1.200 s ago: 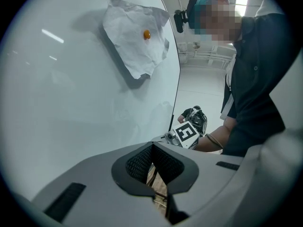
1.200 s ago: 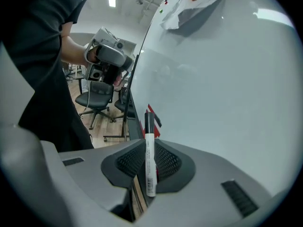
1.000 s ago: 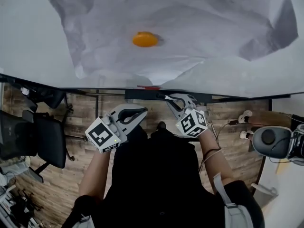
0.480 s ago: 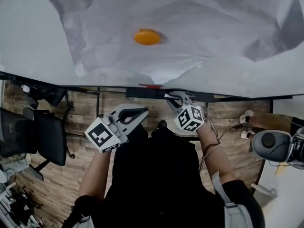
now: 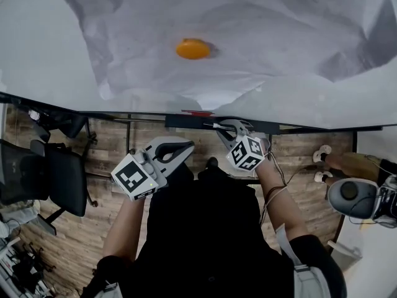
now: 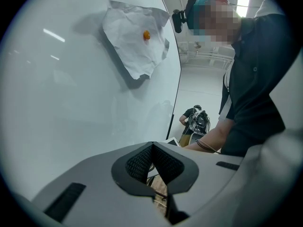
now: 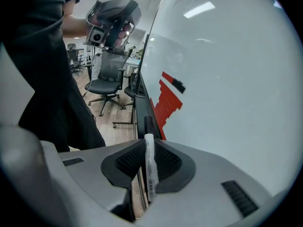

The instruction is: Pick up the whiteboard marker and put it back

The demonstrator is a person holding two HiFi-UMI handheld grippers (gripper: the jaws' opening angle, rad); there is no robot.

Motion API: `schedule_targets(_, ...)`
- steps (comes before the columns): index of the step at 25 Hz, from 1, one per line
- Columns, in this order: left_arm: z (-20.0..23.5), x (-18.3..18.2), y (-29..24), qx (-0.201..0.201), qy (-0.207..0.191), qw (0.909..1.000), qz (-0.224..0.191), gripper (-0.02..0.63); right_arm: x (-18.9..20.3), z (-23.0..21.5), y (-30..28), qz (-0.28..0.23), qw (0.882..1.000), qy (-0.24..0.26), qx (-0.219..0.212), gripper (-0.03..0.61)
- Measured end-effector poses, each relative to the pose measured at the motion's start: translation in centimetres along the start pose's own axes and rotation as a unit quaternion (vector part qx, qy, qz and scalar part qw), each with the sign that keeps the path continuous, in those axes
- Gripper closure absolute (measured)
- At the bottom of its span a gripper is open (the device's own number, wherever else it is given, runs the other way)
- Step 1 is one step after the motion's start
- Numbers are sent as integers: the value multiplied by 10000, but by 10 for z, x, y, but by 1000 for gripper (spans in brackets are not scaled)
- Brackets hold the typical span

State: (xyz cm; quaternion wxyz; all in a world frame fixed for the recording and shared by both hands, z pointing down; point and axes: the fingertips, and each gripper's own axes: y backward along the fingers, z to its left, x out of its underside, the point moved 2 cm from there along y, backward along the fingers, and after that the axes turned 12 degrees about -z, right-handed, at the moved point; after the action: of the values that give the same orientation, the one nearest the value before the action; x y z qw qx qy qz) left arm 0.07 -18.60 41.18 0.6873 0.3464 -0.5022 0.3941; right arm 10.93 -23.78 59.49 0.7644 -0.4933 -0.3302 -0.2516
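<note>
Pinching whiteboard marker (image 7: 150, 179) in right tongs (image 7: 147, 156), lengthwise along tray (image 7: 140, 103) under whiteboard (image 7: 227, 79); likely lined up for setting back. Holding left tongs (image 6: 152, 163) pressed together, empty, aside.

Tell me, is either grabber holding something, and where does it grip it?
The right gripper pinches the whiteboard marker by its white barrel between its jaws. The left gripper is shut on nothing.
</note>
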Motion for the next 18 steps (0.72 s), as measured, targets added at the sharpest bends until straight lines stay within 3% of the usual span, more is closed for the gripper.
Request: schedule_targets(18, -3, -1, 2, -63, 7, 10000, -40, 601, 7, 2, -7, 83, 9999, -141, -49, 508)
